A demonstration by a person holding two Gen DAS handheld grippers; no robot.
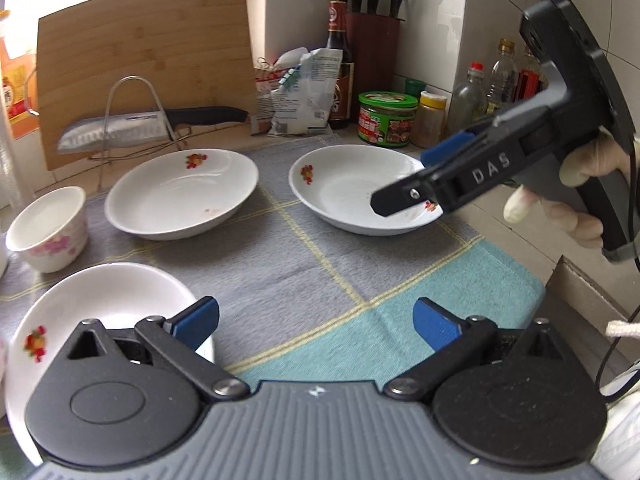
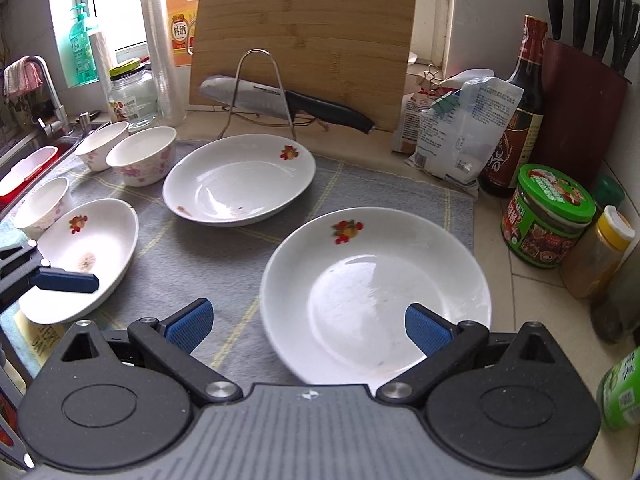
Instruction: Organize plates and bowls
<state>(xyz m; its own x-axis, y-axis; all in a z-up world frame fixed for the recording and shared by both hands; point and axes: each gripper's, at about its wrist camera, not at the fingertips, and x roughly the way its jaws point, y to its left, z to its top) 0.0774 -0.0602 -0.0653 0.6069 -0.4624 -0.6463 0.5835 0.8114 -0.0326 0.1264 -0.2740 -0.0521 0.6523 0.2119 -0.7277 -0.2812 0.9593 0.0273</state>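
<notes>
Where a grey checked cloth (image 2: 192,264) covers the kitchen counter, three white plates with a small fruit print lie apart from one another. One plate (image 2: 376,296) sits at the cloth's right edge, directly under the right gripper (image 2: 308,326), whose blue-padded jaws are spread wide and hold nothing. One pad hangs over the plate's inside and the other over bare cloth; whether either touches the plate cannot be told from this angle.

A second plate (image 2: 240,180) lies near the cloth's far edge, just in front of a wire rack (image 2: 256,92) holding a broad knife (image 2: 280,100), with a bamboo cutting board (image 2: 304,40) leaning upright behind it. The third plate (image 1: 104,312) lies at the cloth's near left corner, partly beneath the left gripper (image 1: 316,322), whose jaws are likewise parted and empty.

Three small white bowls (image 2: 142,156) with pink flowers stand along the cloth's left side, two of them close together at the far left corner, near a sink (image 2: 28,160).

Beyond the right edge stand a green-lidded jar (image 2: 548,216), a dark sauce bottle (image 2: 516,112) and a knife block (image 2: 580,112). A gloved hand (image 1: 580,196) holds the right gripper's handle.
</notes>
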